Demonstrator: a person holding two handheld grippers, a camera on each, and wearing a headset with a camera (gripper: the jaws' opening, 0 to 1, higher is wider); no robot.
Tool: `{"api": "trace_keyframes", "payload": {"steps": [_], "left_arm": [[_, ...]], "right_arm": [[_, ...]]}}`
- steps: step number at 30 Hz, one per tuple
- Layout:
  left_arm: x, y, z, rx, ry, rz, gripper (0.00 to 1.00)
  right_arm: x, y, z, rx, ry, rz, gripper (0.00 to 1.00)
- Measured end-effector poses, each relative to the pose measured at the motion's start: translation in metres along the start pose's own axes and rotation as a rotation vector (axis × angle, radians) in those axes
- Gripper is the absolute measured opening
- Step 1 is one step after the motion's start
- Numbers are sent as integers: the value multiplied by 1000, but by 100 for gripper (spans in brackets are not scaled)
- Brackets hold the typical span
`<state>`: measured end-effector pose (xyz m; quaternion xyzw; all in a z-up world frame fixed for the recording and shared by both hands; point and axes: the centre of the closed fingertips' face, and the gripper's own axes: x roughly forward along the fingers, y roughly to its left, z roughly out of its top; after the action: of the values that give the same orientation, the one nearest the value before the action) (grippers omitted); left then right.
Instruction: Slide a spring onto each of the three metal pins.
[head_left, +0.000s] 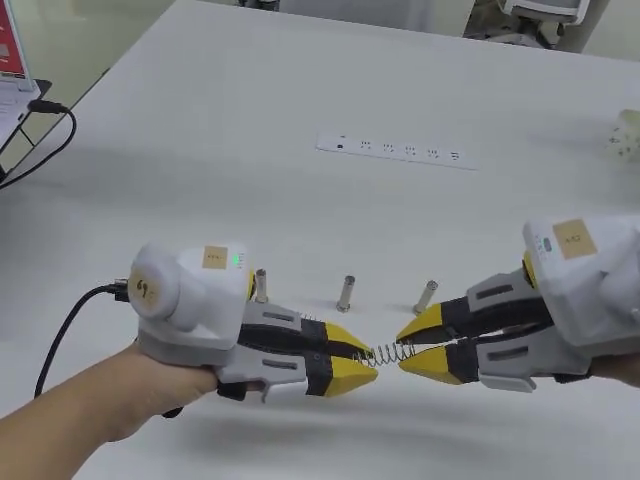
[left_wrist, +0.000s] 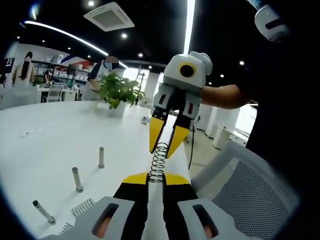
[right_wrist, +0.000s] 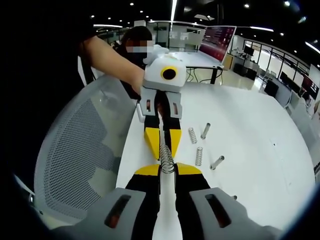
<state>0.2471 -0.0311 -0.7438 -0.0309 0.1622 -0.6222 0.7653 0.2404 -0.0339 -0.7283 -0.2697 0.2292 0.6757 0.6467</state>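
A small steel spring (head_left: 390, 353) stretches between my two grippers just above the white table (head_left: 300, 200). My left gripper (head_left: 366, 366) is shut on its left end and my right gripper (head_left: 404, 352) on its right end. In the left gripper view the spring (left_wrist: 158, 159) runs from my left gripper (left_wrist: 155, 178) up to the right gripper (left_wrist: 164, 149). The right gripper view has the spring (right_wrist: 166, 158) between my right gripper (right_wrist: 168, 170) and the left gripper (right_wrist: 161, 145). Three bare metal pins (head_left: 261, 285) (head_left: 346, 293) (head_left: 426, 296) stand in a row just beyond the grippers.
Two loose springs (right_wrist: 192, 135) (right_wrist: 198, 155) lie on the table by the pins (right_wrist: 205, 130). A white power strip (head_left: 395, 150) lies farther back. A black cable (head_left: 45, 150) trails at the far left edge. A mesh chair (right_wrist: 75, 155) stands off the near side of the table.
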Motion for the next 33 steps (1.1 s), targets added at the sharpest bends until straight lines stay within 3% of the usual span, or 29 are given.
{"api": "trace_keyframes", "payload": {"steps": [28, 33], "left_arm": [[-2, 0, -4, 5, 11, 5, 2], [-1, -1, -4, 9, 12, 4, 2]], "right_arm": [[4, 2, 18, 57, -88, 13, 8], [3, 3, 28, 87, -137, 14, 8]]}}
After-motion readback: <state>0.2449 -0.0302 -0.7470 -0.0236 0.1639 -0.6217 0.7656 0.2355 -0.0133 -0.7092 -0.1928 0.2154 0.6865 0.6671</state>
